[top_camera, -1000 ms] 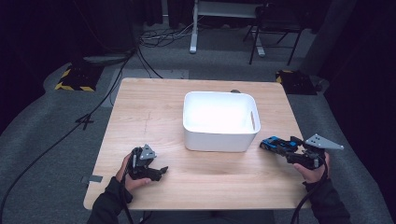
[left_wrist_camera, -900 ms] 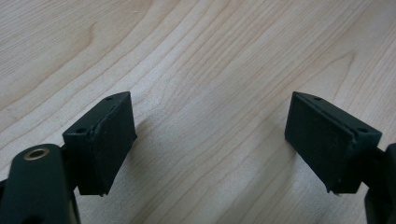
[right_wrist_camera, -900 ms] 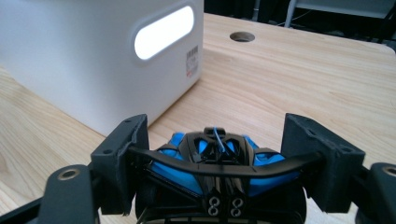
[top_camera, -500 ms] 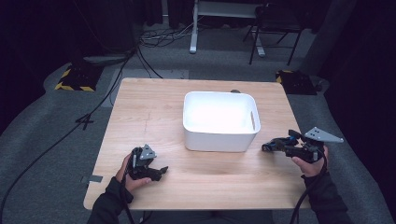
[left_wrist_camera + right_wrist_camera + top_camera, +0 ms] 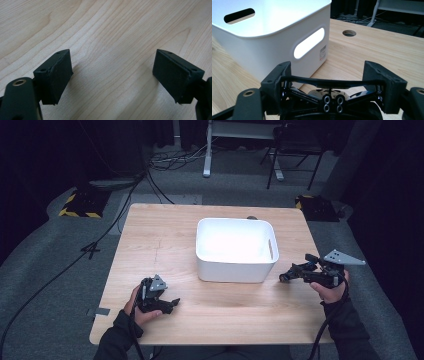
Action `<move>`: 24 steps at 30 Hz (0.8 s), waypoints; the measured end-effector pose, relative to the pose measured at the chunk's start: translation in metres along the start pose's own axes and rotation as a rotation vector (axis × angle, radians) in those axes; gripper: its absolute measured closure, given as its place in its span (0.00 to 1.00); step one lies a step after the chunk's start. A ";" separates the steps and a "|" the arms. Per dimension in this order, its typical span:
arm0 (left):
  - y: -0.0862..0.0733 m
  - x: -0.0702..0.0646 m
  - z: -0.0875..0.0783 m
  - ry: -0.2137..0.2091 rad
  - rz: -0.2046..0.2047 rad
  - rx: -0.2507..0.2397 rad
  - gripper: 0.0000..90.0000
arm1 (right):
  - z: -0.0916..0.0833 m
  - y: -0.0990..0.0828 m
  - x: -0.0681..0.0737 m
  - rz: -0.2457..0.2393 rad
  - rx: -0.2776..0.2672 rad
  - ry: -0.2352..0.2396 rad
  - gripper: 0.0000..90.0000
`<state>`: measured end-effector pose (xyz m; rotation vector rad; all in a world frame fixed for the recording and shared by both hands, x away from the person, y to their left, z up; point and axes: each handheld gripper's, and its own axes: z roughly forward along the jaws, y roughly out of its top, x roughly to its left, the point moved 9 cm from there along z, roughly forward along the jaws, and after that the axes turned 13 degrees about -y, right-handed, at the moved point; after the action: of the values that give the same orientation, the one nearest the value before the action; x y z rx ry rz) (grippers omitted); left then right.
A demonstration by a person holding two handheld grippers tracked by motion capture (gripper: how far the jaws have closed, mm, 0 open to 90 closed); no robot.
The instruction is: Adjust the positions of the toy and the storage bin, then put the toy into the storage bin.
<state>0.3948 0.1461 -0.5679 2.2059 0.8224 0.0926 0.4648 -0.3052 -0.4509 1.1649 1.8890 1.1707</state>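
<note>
A white bin (image 5: 235, 270) with handle slots stands in the middle of the wooden table (image 5: 165, 235). To its right, my right gripper (image 5: 296, 272) is held a little above the table, shut on a small dark toy car (image 5: 290, 274). In the right gripper view the car's black rear wing and tailpipes (image 5: 332, 100) sit between the jaws of my right gripper (image 5: 334, 77), with the bin's side wall (image 5: 262, 50) just beyond. My left gripper (image 5: 172, 304) rests near the table's front left. Its pads (image 5: 60, 75) stand wide open over bare wood, with nothing between them.
A round cable hole (image 5: 349, 32) lies in the table behind the bin. Past the far edge of the table, cables, a yellow-and-black floor block (image 5: 80, 205) and chair and desk legs stand on the grey carpet.
My right hand has risen slightly with the toy car, and the car's blue top has turned out of sight. My left gripper has stayed where it was.
</note>
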 end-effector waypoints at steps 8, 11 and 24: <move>0.000 0.001 -0.001 0.014 0.009 0.005 0.18 | 0.000 0.012 0.000 0.002 0.013 -0.001 0.27; 0.000 0.001 -0.001 0.015 0.009 0.004 0.18 | -0.002 0.017 -0.001 -0.001 0.006 -0.001 0.27; 0.000 0.000 0.000 0.001 -0.002 -0.001 0.18 | -0.009 0.036 -0.007 -0.007 -0.015 -0.003 0.27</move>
<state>0.3945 0.1460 -0.5680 2.2041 0.8253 0.0931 0.4730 -0.3066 -0.4138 1.1500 1.8778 1.1769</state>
